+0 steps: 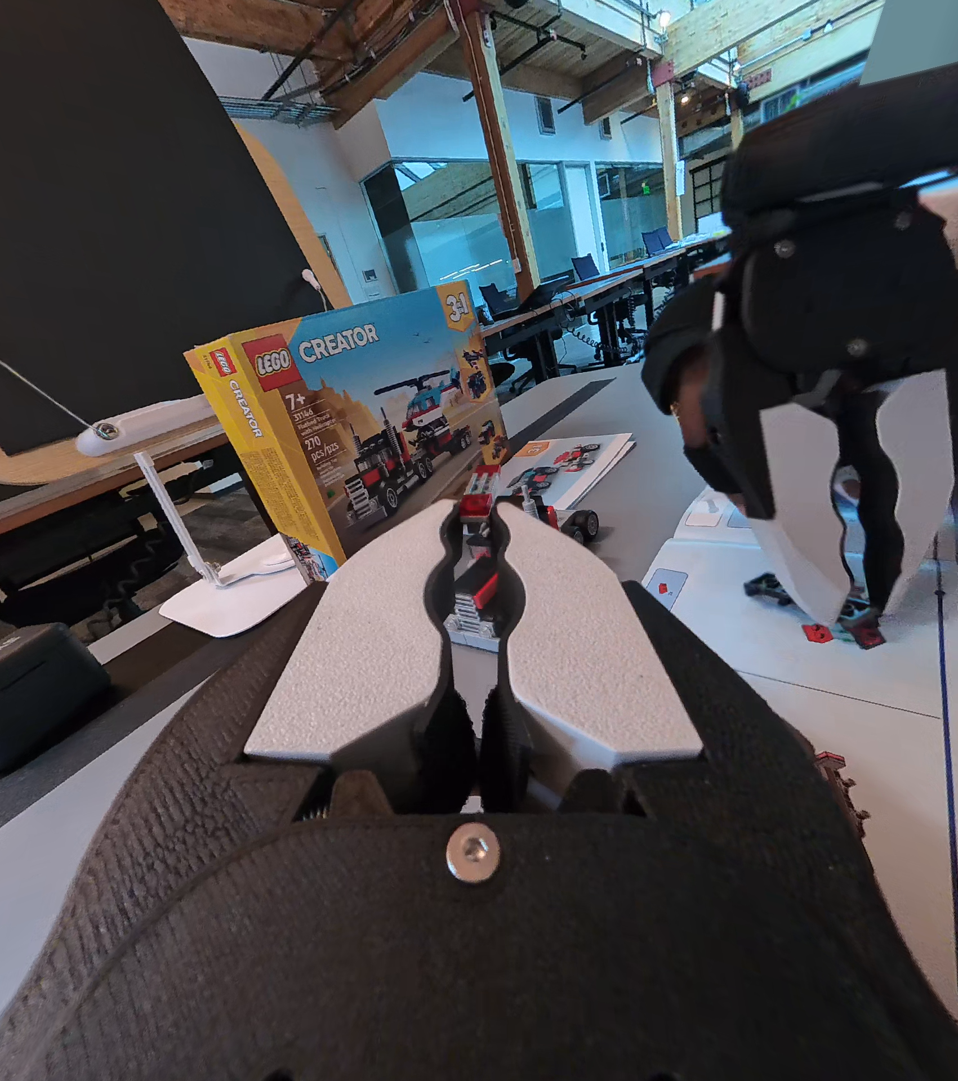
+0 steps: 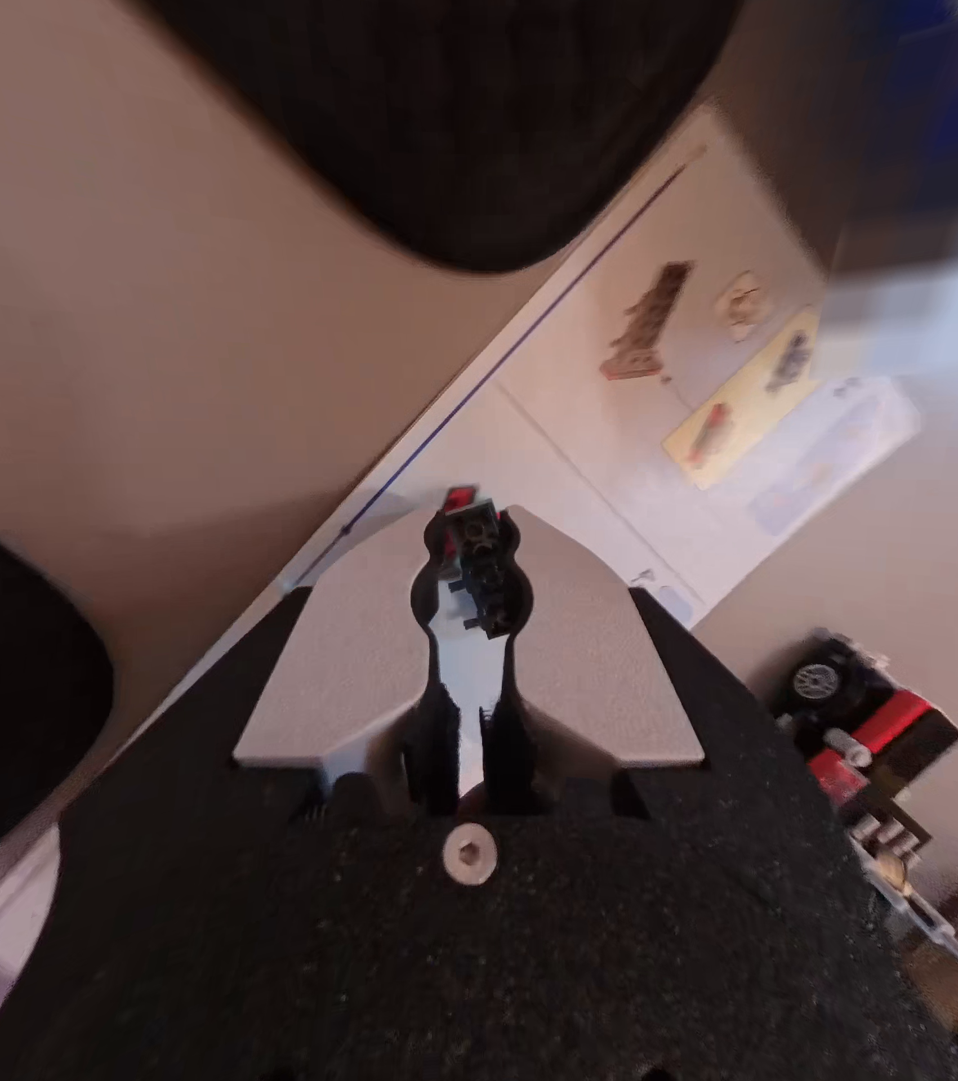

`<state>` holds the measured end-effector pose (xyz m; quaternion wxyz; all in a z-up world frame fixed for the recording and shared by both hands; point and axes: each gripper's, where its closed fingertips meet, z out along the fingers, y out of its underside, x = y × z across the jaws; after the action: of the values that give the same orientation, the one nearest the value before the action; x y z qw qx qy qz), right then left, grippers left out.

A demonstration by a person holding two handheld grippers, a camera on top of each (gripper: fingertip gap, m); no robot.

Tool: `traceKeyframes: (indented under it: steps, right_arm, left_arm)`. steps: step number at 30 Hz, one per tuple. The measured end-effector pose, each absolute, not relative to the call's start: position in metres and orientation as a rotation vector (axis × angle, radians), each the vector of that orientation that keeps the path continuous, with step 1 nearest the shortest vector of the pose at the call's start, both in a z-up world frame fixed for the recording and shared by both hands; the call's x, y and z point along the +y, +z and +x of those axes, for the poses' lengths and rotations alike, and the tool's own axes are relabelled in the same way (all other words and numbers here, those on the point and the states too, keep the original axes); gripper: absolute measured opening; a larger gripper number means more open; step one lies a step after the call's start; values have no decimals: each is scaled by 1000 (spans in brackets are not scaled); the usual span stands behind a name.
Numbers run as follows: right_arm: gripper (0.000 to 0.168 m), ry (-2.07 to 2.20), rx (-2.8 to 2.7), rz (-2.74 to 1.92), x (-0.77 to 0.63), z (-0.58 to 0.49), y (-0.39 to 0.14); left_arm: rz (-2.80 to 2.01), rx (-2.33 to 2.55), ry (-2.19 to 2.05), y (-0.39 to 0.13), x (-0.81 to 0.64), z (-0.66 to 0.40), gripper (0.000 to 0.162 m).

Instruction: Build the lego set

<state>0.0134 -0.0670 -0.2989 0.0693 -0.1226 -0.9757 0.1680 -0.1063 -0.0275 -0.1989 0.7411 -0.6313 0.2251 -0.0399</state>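
Note:
My left gripper (image 1: 474,510) hovers low over the grey table with its fingers nearly together and nothing seen between them. Through the narrow gap I see a partly built red, black and grey truck (image 1: 473,608) standing on the table. The truck also shows in the right wrist view (image 2: 874,725). My right gripper (image 2: 474,517) points down at a white sheet (image 2: 581,468) and is shut on a small black lego piece (image 2: 485,579). A red piece (image 2: 460,499) lies just past its tips. In the left wrist view the right gripper (image 1: 865,611) touches down among loose pieces on the sheet (image 1: 757,661).
The set's box (image 1: 359,421) stands upright behind the truck, with an instruction booklet (image 1: 570,468) to its right. A white stand (image 1: 225,596) and a black case (image 1: 14,696) sit at the left. Dark rounded objects (image 2: 453,117) lie beside the sheet. A blurred pile of small pieces (image 2: 649,322) is on it. There is about 15 cm between the tips of the two grippers.

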Motion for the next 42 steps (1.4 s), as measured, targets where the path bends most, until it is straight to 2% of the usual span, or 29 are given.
traceKeyframes:
  steps: [5,8,14,21,26,30,35,38,42]
  right_arm:
    - [18,1359,-2349,-878,-81,-31,-240]
    - [17,1497,-2182,-1149,-54,-24,-253]
    - [16,1329,-2239,-1332,-26,14,-284]
    - [38,882,-2610,-1308,-23,28,-294]
    - [36,648,-2691,-1216,-31,15,-304]
    - [22,591,-2740,-1141,-31,6,-308]
    - [16,557,-2887,-774,-35,5,-306]
    - [22,470,-2916,-589,-32,-2,-308]
    - [30,490,-2864,-601,-33,-6,-304]
  left_arm:
    - [-1366,471,-98,-195,-29,-109,8]
    - [-1367,471,-96,-195,-29,-109,9]
    - [-1375,478,-101,-198,-27,-107,8]
    - [-1378,485,-90,-199,-28,-107,8]
    - [-1375,482,-95,-199,-28,-107,8]
    - [-1379,486,-97,-199,-28,-107,9]
    - [-1379,485,-99,-199,-28,-107,9]
    - [-1380,487,-98,-199,-28,-107,8]
    - [-1377,481,-96,-199,-28,-108,8]
